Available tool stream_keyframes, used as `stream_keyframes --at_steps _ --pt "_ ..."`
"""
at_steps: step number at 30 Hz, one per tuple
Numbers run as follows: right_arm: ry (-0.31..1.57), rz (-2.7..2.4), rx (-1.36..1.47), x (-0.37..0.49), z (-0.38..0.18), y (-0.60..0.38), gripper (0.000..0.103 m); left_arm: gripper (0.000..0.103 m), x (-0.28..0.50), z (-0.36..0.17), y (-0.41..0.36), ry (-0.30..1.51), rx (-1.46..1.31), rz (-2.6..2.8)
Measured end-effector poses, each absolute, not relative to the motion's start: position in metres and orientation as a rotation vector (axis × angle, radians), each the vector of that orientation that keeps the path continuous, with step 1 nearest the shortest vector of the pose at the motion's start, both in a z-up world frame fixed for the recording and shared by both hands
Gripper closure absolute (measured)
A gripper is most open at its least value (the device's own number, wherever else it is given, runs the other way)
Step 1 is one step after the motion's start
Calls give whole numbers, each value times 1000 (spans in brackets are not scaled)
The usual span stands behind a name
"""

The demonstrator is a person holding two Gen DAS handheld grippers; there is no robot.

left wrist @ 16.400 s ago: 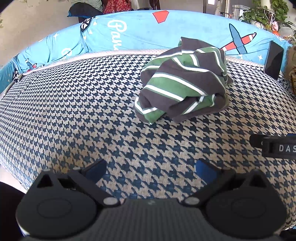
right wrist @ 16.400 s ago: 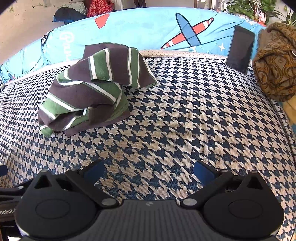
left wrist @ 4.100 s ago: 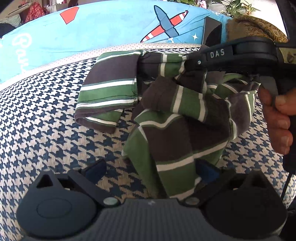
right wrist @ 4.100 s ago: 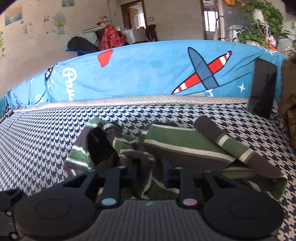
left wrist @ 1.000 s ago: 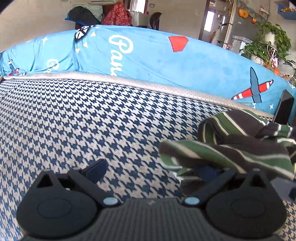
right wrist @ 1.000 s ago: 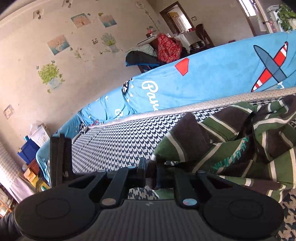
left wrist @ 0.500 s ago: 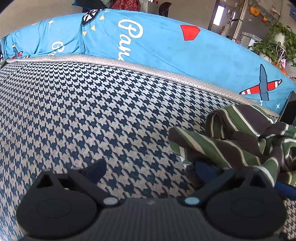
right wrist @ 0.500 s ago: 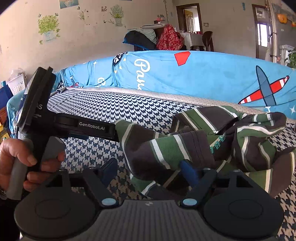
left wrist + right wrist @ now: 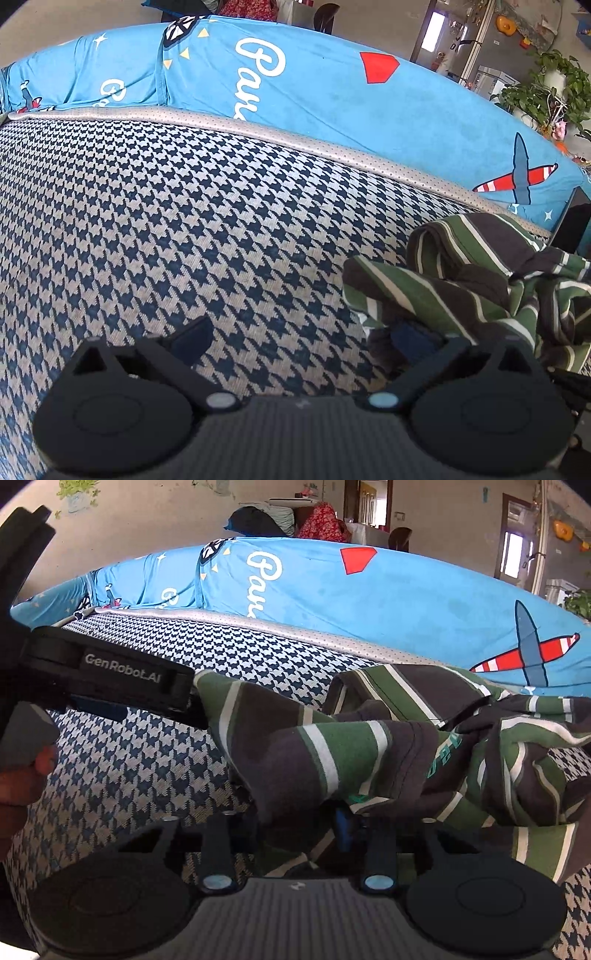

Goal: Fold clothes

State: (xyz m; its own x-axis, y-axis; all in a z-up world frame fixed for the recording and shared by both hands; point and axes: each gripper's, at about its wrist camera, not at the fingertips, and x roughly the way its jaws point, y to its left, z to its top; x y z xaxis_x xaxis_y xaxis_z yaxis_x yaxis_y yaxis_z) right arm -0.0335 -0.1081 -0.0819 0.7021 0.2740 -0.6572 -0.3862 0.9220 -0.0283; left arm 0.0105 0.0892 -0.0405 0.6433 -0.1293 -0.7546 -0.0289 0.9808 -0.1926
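The right gripper's fingers are closing, drawn near together with a fold of the striped shirt between them; the cloth drapes over the tips, so whether the pads already press on it is hard to tell, though they seem to pinch it. The left gripper's fingers stand wide apart. Its right-hand fingertip is tucked under the near edge of the shirt and its left-hand one lies over bare cover; nothing is clamped between them.

The shirt, green and dark brown with thin white stripes, lies crumpled in a heap on the houndstooth cover of the bed, toward the right side in the left wrist view. In the right wrist view the left gripper reaches in from the left, its tip touching the shirt's left end, with the person's hand on its handle. Behind the bed runs a blue blanket printed with white lettering and a red and blue aeroplane. A dark phone leans against it just past the shirt.
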Motion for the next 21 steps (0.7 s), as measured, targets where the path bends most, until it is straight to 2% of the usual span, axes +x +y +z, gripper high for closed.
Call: stream_keyframes --at_steps 3,11,21 --pt "701 374 -85 -28 -76 -110 93 0 11 -40 97 871 -202 -51" --pt "621 438 270 -7 -43 -106 94 0 8 -26 127 825 -248 -14" --pt "497 591 401 1 -26 -55 94 0 3 -12 176 752 -316 83"
